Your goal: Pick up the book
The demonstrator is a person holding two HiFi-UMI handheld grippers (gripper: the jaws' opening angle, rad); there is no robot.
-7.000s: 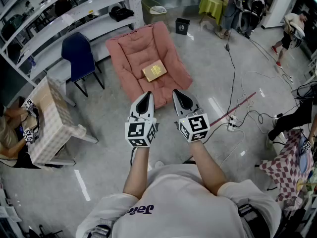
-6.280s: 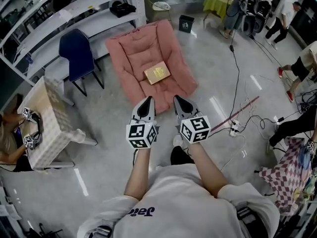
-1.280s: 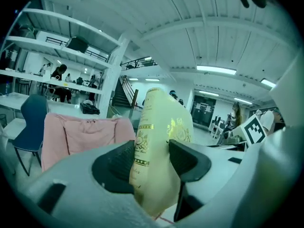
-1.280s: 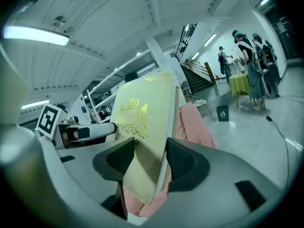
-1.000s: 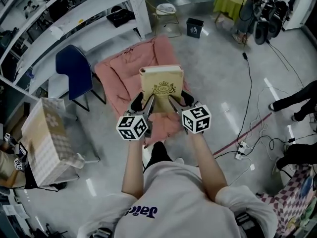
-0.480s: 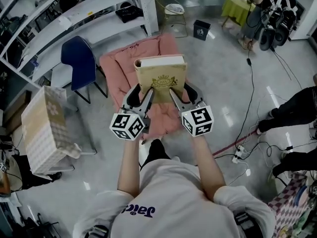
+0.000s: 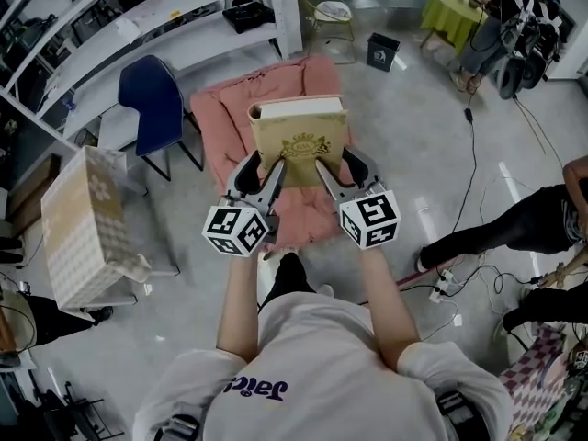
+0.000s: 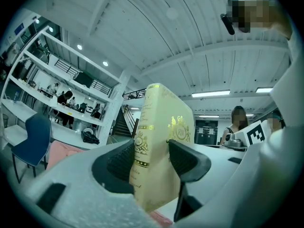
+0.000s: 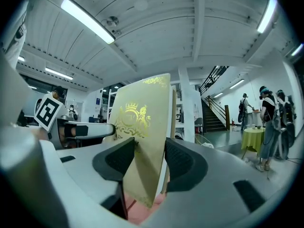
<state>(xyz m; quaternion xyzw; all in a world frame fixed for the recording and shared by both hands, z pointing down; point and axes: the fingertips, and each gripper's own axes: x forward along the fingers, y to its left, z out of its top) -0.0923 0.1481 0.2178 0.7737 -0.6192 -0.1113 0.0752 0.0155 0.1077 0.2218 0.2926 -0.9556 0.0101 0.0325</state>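
- Jaws of the left gripper (image 7: 263, 167) grip the lower left edge of the book (image 7: 299, 134). Those of the right gripper (image 7: 340, 167) grip the lower right edge.
- Book is in the air, cover toward the holder, above the pink cushion (image 7: 220, 122).
- Judged: pick-up is done, and only a steady hold is left.
- Room: grey floor (image 7: 413, 136), blue chair (image 7: 152, 99), white shelving (image 7: 175, 12).

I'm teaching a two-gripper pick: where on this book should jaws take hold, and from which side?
The near edge of the book, one gripper at each corner, coming in from that side. It is a broad, stiff slab, so jaws pinch across its thickness, as the left gripper and right gripper do now.
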